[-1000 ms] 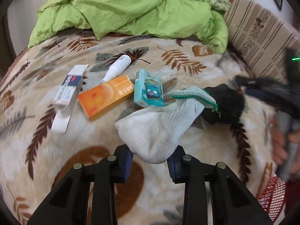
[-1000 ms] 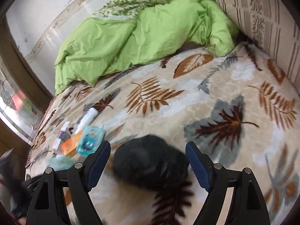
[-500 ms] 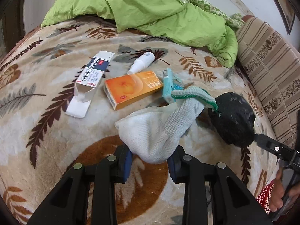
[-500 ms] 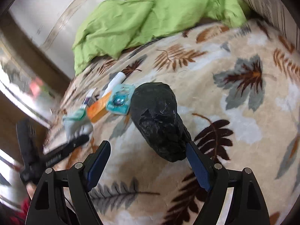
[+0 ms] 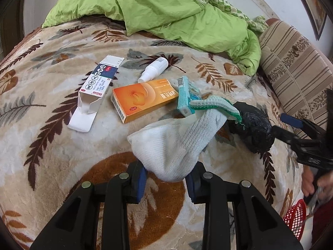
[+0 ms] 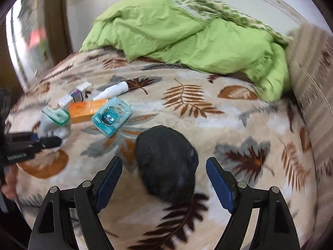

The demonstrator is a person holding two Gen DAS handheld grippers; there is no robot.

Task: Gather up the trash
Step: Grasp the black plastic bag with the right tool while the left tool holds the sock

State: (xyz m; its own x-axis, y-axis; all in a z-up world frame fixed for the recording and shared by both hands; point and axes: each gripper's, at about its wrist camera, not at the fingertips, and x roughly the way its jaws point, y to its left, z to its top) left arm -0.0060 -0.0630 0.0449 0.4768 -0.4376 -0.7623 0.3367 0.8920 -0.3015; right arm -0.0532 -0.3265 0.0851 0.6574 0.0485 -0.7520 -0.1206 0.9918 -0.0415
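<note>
Left gripper point(image 5: 166, 179) grips a white sock point(image 5: 172, 143) above the bed; right gripper point(image 6: 164, 179) stands wide around a black bag point(image 6: 166, 164).

The sock's toe is pinched between the narrow left jaws, its green cuff hanging toward the teal box point(image 5: 185, 98). The black bag lies on the leaf-print blanket point(image 5: 52, 141) between the right pads, touching neither. Beyond the sock lie an orange box point(image 5: 143, 98), a white carton point(image 5: 95, 87) and a white bottle point(image 5: 154, 69). A green duvet point(image 5: 166, 12) is heaped behind; a red basket point(image 5: 295, 218) shows at lower right.
</note>
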